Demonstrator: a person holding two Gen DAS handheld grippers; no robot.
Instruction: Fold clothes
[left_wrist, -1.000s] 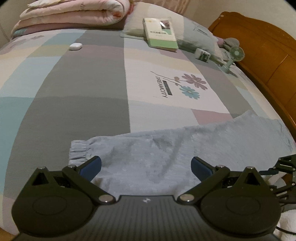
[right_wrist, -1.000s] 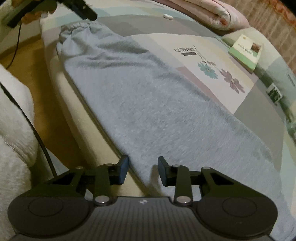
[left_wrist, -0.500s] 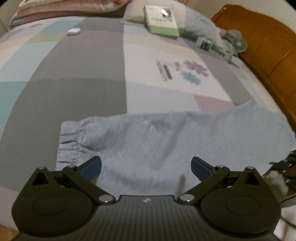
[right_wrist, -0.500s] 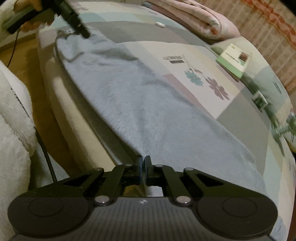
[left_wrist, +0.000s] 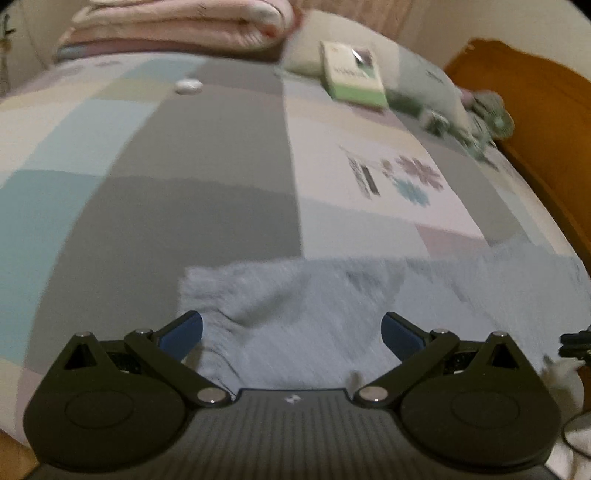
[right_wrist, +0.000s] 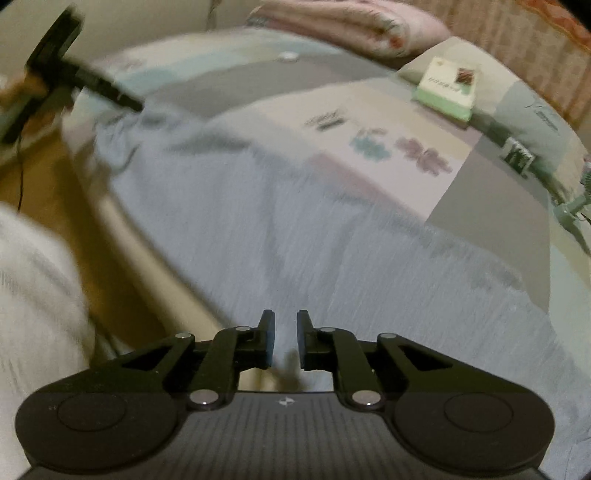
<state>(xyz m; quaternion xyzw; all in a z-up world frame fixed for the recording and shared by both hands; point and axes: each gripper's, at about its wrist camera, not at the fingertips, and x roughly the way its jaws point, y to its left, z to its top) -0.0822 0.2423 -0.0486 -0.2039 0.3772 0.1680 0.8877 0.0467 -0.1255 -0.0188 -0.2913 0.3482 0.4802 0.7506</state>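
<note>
Light blue-grey trousers (left_wrist: 314, 295) lie across the near edge of the bed, the elastic cuff (left_wrist: 195, 284) at their left end. My left gripper (left_wrist: 291, 328) stands wide open just over the leg beside the cuff, its blue pads (left_wrist: 184, 332) not pressing the cloth. It also shows, blurred, as the left gripper (right_wrist: 125, 101) at the cuff end in the right wrist view. My right gripper (right_wrist: 285, 339) is at the trousers (right_wrist: 295, 229) near their front edge. Its jaws are opening a little, a narrow gap filled with cloth, and creases run toward it.
The patchwork bed cover (left_wrist: 184, 206) carries a green-edged book (left_wrist: 351, 77) on a pillow, a small white case (left_wrist: 189, 85), a handheld fan (left_wrist: 491, 122) and folded pink quilts (left_wrist: 177, 26). A wooden headboard (left_wrist: 535, 122) is at the right. A white fluffy sleeve (right_wrist: 33, 295) is at lower left.
The right jaws closed on the trousers' front edge, then parted slightly as that gripper rose and rolled. The left gripper shifted along the leg, so the cuff now sits by its left finger.
</note>
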